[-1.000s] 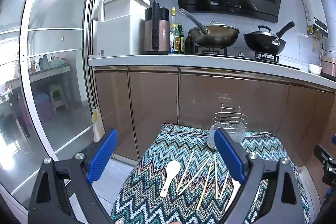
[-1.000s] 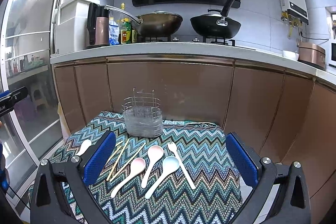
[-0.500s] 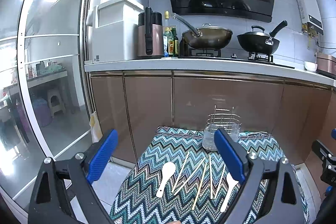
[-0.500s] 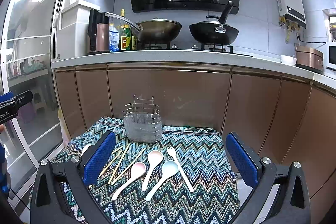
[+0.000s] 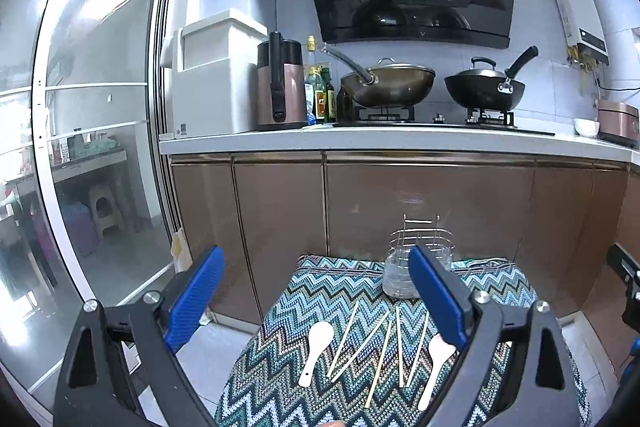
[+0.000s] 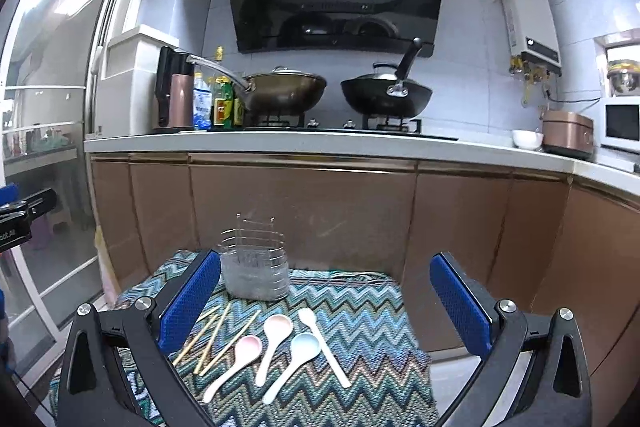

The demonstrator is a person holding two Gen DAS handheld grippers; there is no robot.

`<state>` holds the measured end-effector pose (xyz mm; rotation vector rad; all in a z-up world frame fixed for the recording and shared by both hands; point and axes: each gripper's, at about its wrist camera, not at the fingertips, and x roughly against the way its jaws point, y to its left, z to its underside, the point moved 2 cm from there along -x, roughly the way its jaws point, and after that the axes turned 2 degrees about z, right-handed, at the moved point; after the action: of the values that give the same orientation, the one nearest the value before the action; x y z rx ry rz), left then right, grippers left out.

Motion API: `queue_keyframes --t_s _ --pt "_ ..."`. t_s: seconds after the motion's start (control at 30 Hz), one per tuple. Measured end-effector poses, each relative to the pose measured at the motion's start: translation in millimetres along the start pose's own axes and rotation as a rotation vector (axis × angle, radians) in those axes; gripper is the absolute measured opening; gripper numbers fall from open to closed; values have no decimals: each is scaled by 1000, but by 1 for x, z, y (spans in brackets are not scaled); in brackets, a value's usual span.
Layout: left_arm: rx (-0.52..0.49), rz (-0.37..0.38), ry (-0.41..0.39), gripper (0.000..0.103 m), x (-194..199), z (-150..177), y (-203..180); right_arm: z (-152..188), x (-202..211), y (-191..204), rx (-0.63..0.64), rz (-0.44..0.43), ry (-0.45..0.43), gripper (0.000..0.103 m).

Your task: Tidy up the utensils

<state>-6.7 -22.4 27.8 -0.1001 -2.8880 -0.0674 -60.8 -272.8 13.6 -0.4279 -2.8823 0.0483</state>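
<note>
both grippers spread, holding nothing, utensils on cloth below

left wrist view: left gripper (image 5: 316, 301) has its blue pads wide apart, nothing between them touching. zigzag cloth (image 5: 320, 291) covers a small table in front of brown cabinets (image 5: 280, 211). white spoon (image 5: 317, 350) lies on the cloth between the fingers, lower centre. chopsticks (image 5: 380, 345) lie loose just right of it, fanned out. pale spoon (image 5: 436, 363) sits partly behind the right pad (image 5: 438, 297). wire utensil holder (image 5: 404, 267) stands upright at the cloth's far edge, partly hidden by that same pad.

right wrist view: right gripper (image 6: 326, 301) also spread wide, empty. pink spoon (image 6: 236, 359), a second pinkish spoon (image 6: 274, 339), blue spoon (image 6: 296, 357) and white fork (image 6: 322, 341) lie side by side on the cloth between the fingers. chopsticks (image 6: 218, 333) lie just beside the left pad (image 6: 190, 301). utensil holder (image 6: 256, 267) stands beyond them, near the left pad, apart from the utensils. part of the other gripper (image 6: 24, 215) shows at the left edge.
</note>
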Motion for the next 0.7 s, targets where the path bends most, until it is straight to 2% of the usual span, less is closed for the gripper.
queue_keyframes --t_s 0.27,0.7 --pt "16 37 -3 93 2 -3 1 -2 -3 -8 -31 30 5 103" --pt "6 55 15 93 -1 -1 -4 1 -5 1 -7 7 14 103"
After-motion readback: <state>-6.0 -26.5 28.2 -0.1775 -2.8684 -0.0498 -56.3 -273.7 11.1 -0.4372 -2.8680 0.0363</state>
